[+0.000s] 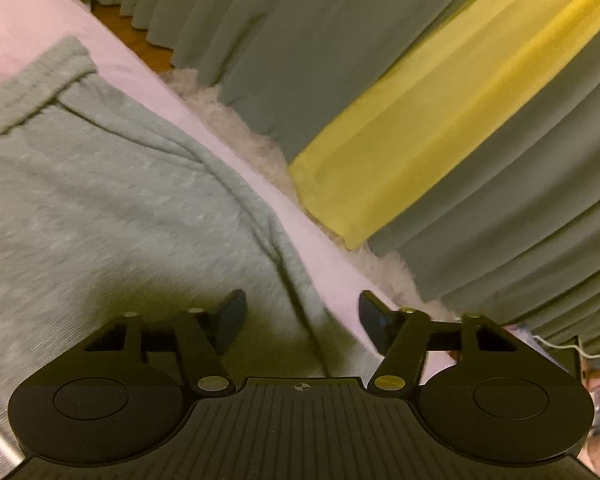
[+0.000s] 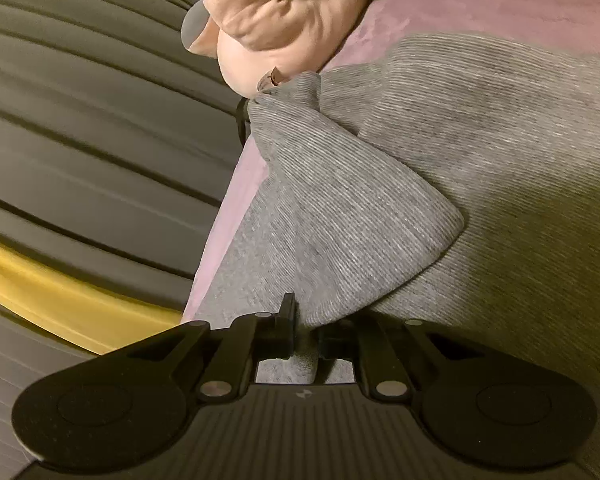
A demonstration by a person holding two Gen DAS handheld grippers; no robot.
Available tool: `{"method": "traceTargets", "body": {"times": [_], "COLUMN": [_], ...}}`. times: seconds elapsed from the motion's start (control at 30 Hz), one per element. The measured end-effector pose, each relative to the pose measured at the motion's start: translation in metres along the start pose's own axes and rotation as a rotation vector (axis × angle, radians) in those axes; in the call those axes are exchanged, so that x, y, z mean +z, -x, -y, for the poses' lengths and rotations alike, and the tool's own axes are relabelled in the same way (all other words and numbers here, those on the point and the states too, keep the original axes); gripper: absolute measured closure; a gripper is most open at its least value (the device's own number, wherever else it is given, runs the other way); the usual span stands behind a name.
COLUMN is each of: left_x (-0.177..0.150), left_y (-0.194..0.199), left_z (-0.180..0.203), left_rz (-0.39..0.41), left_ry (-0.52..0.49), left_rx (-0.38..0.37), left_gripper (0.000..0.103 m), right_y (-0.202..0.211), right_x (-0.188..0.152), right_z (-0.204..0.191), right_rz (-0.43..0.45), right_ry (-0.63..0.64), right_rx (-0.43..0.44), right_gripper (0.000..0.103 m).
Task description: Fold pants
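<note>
Grey sweatpants [image 1: 100,200] lie on a pink blanket [image 1: 28,16]. In the left wrist view the waistband end [image 1: 40,76] is at the upper left and the pants' side edge runs down between my fingers. My left gripper [image 1: 302,320] is open and empty, just above that edge. In the right wrist view my right gripper [image 2: 306,328] is shut on a raised fold of the grey pants [image 2: 340,208]. The lifted cloth stretches up to a far corner [image 2: 284,88] by a peach pillow.
Grey pleated curtains [image 1: 420,40] with a yellow band [image 1: 440,120] hang beside the bed, past a white fluffy strip [image 1: 240,120]. A peach pillow [image 2: 284,12] lies at the bed's far end. The pink blanket's edge [image 2: 228,200] runs along the curtains [image 2: 80,120].
</note>
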State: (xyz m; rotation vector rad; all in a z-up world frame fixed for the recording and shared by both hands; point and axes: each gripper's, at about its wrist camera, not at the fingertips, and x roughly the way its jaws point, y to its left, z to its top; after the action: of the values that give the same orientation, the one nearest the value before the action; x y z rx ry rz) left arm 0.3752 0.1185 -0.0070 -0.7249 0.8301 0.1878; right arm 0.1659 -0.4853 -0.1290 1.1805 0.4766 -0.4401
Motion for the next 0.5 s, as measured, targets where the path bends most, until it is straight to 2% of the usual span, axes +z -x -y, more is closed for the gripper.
{"method": "traceTargets", "body": {"times": [0.07, 0.13, 0.2, 0.27, 0.3, 0.33, 0.5], "left_x": [0.004, 0.007, 0.007, 0.007, 0.006, 0.005, -0.007], "left_y": [-0.010, -0.026, -0.040, -0.050, -0.055, -0.057, -0.016], "left_z": [0.003, -0.001, -0.007, -0.015, -0.017, -0.018, -0.008], "left_rz": [0.005, -0.047, -0.082, -0.097, -0.126, -0.134, 0.009], "left_ry": [0.000, 0.013, 0.076, 0.148, 0.175, 0.184, 0.011], "left_rx": [-0.005, -0.011, -0.044, -0.104, -0.119, -0.113, -0.132], "left_gripper": [0.043, 0.044, 0.048, 0.066, 0.091, 0.094, 0.095], "right_y": [-0.003, -0.003, -0.006, -0.006, -0.006, -0.007, -0.010], "right_x": [0.000, -0.001, 0.000, -0.001, -0.001, -0.001, 0.002], "right_z": [-0.002, -0.002, -0.004, -0.005, -0.005, -0.006, -0.004], "right_rz": [0.008, 0.014, 0.020, 0.026, 0.028, 0.032, 0.028], "right_ry": [0.023, 0.032, 0.040, 0.053, 0.060, 0.065, 0.099], "right_rx": [-0.004, -0.006, -0.008, -0.012, -0.013, -0.013, -0.006], "right_gripper": [0.093, 0.093, 0.093, 0.093, 0.093, 0.093, 0.096]}}
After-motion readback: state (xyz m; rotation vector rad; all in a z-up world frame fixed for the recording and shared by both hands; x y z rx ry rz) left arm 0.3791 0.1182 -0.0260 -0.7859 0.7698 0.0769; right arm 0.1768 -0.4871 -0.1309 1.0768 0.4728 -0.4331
